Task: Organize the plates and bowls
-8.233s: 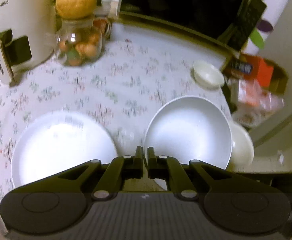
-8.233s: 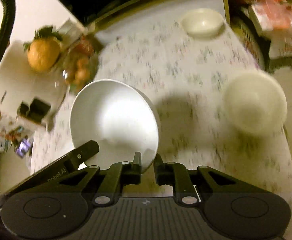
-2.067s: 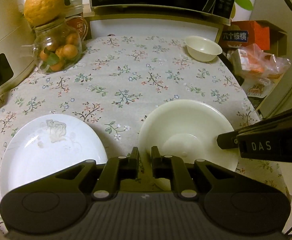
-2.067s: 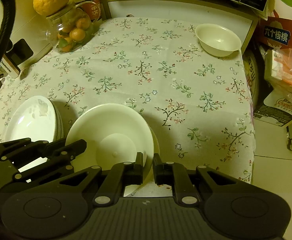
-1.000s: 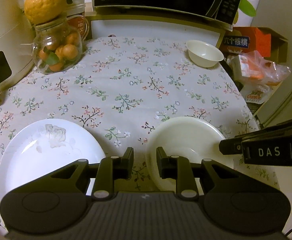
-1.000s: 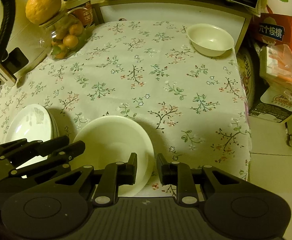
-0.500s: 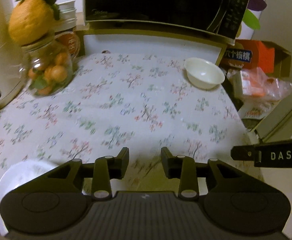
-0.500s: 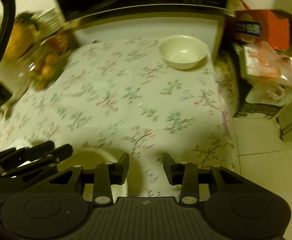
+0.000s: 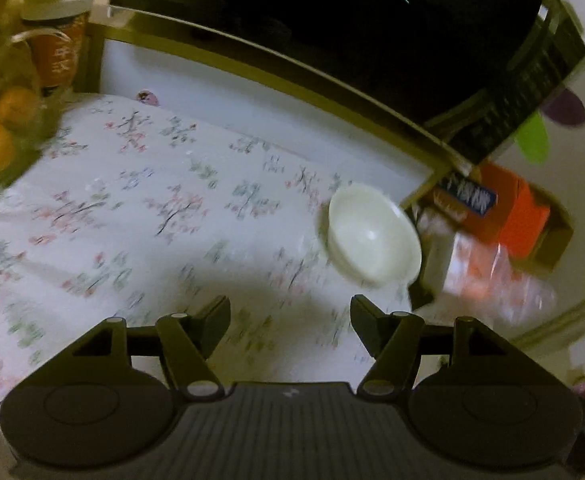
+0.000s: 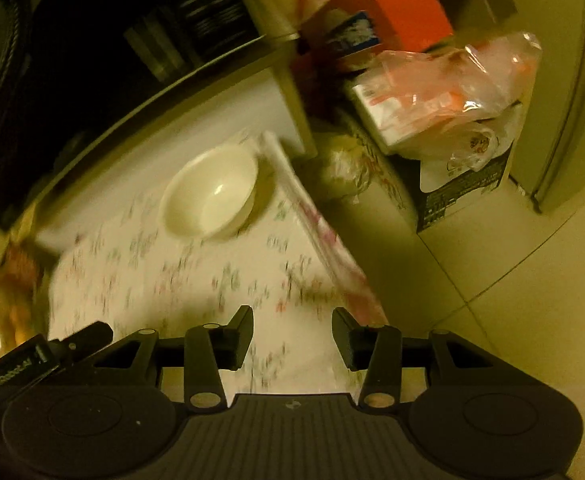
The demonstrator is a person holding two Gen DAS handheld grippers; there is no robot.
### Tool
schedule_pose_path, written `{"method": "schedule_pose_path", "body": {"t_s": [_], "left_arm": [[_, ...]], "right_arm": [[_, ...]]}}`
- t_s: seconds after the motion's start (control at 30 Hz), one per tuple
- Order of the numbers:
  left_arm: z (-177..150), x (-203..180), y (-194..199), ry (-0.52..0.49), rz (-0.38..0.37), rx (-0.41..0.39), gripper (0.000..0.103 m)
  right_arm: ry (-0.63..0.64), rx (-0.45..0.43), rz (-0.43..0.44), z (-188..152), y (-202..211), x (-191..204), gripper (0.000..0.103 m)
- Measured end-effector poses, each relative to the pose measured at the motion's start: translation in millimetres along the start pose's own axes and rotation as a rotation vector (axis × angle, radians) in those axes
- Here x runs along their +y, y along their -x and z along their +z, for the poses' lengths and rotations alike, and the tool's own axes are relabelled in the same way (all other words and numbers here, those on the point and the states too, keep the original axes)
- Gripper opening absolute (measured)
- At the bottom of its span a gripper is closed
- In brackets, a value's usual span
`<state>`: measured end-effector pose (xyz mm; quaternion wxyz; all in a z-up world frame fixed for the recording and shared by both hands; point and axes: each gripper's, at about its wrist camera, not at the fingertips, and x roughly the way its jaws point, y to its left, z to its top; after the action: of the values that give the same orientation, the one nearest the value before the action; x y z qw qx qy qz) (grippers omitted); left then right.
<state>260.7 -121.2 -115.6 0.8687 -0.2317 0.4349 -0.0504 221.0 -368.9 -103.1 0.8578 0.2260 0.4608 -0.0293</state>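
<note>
A small cream bowl (image 9: pixel 373 238) stands upright near the far right corner of the flowered tablecloth (image 9: pixel 140 216). My left gripper (image 9: pixel 290 314) hangs above the cloth a little short of it and to its left; its jaws are opening with nothing between them. In the right wrist view the same small bowl (image 10: pixel 212 192) lies ahead and to the left. My right gripper (image 10: pixel 291 332) hovers over the table's right edge, its jaws opening and empty. The big bowl and the plates are out of both views.
A black microwave (image 9: pixel 332 28) fills the back. A glass jar of oranges (image 9: pixel 0 136) and a red tin (image 9: pixel 58 52) stand at the far left. Right of the table lie an orange box (image 10: pixel 388 12) and plastic-wrapped packets (image 10: pixel 444 96) above a tiled floor (image 10: pixel 512 280).
Both grippers let go of the big bowl, spread their jaws and moved forward toward the far right corner. The big bowl and plate dropped out of view; the small bowl looms closer.
</note>
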Motion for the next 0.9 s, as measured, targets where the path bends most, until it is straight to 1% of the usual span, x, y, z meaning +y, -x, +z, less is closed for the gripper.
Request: {"method": "schedule_pose_path", "body": {"t_s": [0.07, 0.2, 0.3, 0.37, 0.47, 0.57, 0.63, 0.7, 0.77, 0.87, 0.9], "left_arm": [[8.8, -3.8, -13.3, 0.02, -0.006, 0.0, 0.066], [19.0, -12.7, -38.5, 0.044, -0.027, 0.013, 0.066], [22.6, -16.4, -52.6, 0.054, -0.055, 0.006, 0.067], [25.4, -16.3, -63.4, 0.072, -0.058, 0.006, 0.067], [27.7, -14.2, -78.6, 0.096, -0.059, 0.018, 0.066], [28.4, -12.6, -86.7, 0.109, -0.072, 0.021, 0.064], [27.2, -14.9, -89.9, 0.103, -0.085, 0.021, 0.063], [26.5, -17.5, -92.8, 0.085, -0.082, 0.022, 0.056], [27.2, -17.6, -96.2, 0.077, -0.07, 0.022, 0.041], [28.7, -14.5, -101.3, 0.103, -0.07, 0.024, 0.029], [29.3, -15.4, -104.0, 0.109, -0.075, 0.023, 0.027]], "right_arm": [[-0.037, -0.014, 0.014, 7.6, -11.9, -4.3, 0.043], [-0.058, -0.045, 0.023, 19.9, -31.2, -0.4, 0.043], [-0.102, -0.066, 0.075, 32.2, -43.2, -0.8, 0.043], [-0.118, -0.077, 0.092, 38.7, -51.6, -0.3, 0.043], [-0.14, -0.065, 0.085, 42.4, -66.9, -3.3, 0.043], [-0.203, -0.052, 0.113, 44.0, -76.9, -11.5, 0.043], [-0.214, -0.066, 0.127, 46.9, -79.2, -12.4, 0.043], [-0.208, -0.087, 0.139, 49.4, -79.8, -10.6, 0.043], [-0.217, -0.107, 0.162, 51.2, -78.5, -10.5, 0.043], [-0.247, -0.146, 0.171, 52.5, -74.6, -14.1, 0.043], [-0.263, -0.157, 0.178, 52.4, -73.5, -16.2, 0.043]]}}
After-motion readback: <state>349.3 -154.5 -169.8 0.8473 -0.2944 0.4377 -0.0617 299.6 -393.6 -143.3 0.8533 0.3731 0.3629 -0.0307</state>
